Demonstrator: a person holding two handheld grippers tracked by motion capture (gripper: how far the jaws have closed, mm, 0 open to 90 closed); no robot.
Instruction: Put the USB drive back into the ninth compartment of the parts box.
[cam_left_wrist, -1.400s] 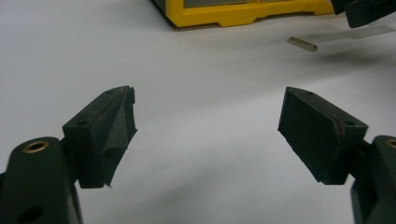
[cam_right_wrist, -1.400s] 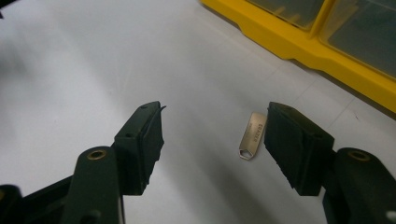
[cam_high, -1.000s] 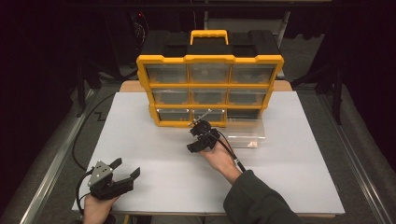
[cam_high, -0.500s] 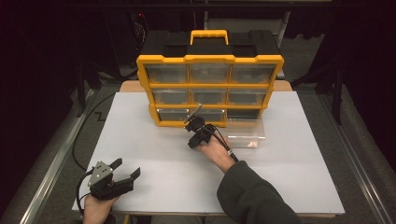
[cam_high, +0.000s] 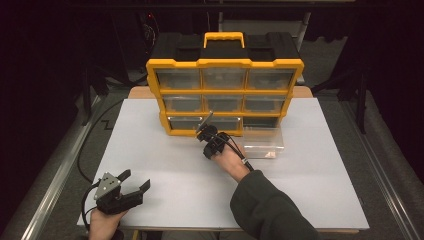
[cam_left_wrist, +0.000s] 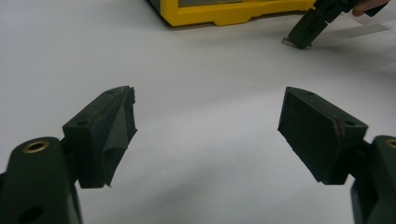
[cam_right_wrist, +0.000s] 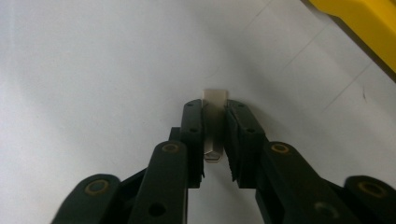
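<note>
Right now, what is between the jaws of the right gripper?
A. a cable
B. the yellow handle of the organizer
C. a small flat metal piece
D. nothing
C: in the right gripper view, the right gripper has its jaws closed on a small flat metal piece above the white table.

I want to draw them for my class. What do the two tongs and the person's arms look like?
Both tongs are black. The left tongs carry a grey three-cornered plate on top, and their two jaws end in chunky wedge-shaped pads with brass-coloured rivets at the joints. A black cable trails from the right tongs. The right arm wears a dark green sleeve.
</note>
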